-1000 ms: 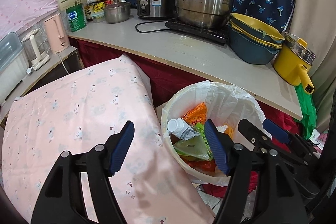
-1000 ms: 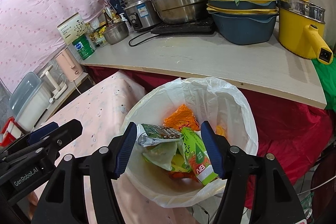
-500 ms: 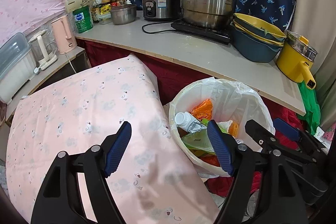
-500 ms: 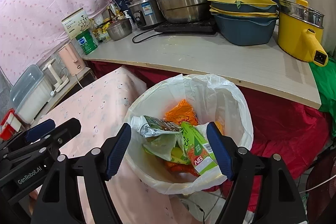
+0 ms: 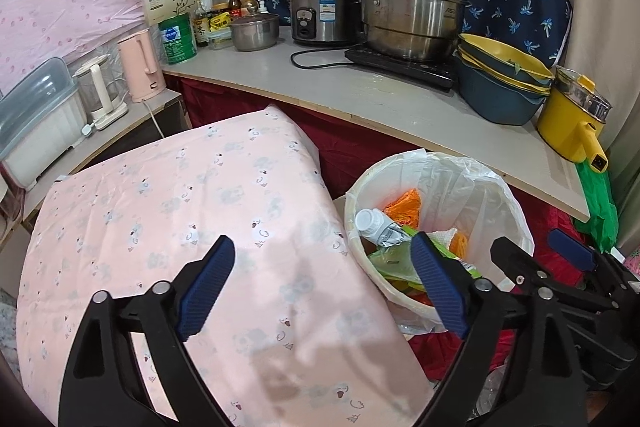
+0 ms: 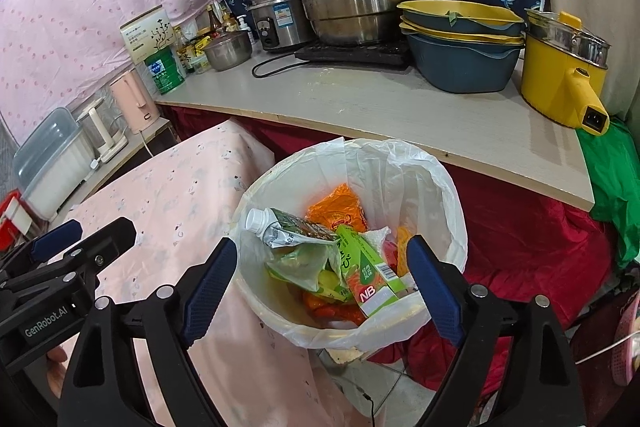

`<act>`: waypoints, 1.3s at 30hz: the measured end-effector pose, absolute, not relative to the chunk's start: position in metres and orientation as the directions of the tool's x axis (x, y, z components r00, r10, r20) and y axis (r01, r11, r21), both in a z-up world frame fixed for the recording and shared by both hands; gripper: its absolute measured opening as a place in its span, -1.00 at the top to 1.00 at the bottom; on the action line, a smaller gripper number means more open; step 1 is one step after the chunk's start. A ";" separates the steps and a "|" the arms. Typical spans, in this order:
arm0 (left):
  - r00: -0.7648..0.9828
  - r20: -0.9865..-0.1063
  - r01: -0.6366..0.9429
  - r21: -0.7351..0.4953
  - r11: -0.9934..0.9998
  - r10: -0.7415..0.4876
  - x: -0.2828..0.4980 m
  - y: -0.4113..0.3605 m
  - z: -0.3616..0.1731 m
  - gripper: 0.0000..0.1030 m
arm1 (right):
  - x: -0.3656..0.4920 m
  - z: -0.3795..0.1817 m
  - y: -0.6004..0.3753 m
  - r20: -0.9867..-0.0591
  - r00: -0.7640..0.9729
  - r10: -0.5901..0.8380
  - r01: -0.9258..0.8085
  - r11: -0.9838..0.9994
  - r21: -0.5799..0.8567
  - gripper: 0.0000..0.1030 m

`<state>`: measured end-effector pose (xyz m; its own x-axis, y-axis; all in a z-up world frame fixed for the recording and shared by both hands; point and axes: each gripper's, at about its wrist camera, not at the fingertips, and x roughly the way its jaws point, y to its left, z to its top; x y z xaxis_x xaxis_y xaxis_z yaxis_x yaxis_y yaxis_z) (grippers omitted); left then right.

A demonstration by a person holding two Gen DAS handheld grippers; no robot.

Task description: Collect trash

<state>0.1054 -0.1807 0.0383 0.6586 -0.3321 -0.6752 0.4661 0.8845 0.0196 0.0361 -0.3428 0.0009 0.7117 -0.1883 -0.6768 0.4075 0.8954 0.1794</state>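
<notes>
Trash bin (image 6: 448, 195) sits heaped below; both my claws, left (image 5: 320, 287) and right (image 6: 320, 287), have just spread, empty; any nudge could topple the carton (image 6: 368, 271).

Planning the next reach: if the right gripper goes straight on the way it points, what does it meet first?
Probably the trash heaped in the lined bin: the right gripper, jaws open and empty, frames the green carton and the crumpled bottle. Depth is unclear; the carton looks nearest.
</notes>
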 end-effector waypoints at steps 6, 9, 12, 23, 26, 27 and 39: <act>0.676 -0.669 0.452 0.047 0.891 -0.308 0.100 -0.173 0.037 -0.76 | 0.034 -0.001 -0.337 -0.689 0.701 -0.182 0.389 0.908 0.156 -0.66; 0.683 -0.667 0.445 0.055 0.894 -0.299 0.098 -0.170 0.036 -0.78 | 0.032 -0.001 -0.334 -0.689 0.699 -0.193 0.386 0.913 0.135 -0.73; 0.685 -0.668 0.432 0.050 0.901 -0.291 0.098 -0.165 0.035 -0.81 | 0.029 -0.001 -0.332 -0.680 0.706 -0.197 0.378 0.917 0.126 -0.88; 0.687 -0.673 0.417 0.059 0.907 -0.272 0.091 -0.165 0.029 -0.81 | 0.020 -0.001 -0.319 -0.669 0.709 -0.224 0.350 0.935 0.059 -0.88; 0.687 -0.674 0.419 0.062 0.906 -0.271 0.091 -0.165 0.028 -0.82 | 0.018 -0.002 -0.318 -0.671 0.704 -0.233 0.351 0.935 0.043 -0.88; 0.688 -0.674 0.419 0.065 0.905 -0.270 0.090 -0.165 0.027 -0.82 | 0.017 -0.003 -0.319 -0.672 0.702 -0.235 0.352 0.935 0.040 -0.88; 0.693 -0.678 0.408 0.086 0.909 -0.247 0.084 -0.169 0.017 -0.82 | 0.001 -0.009 -0.333 -0.676 0.688 -0.265 0.396 0.917 0.044 -0.88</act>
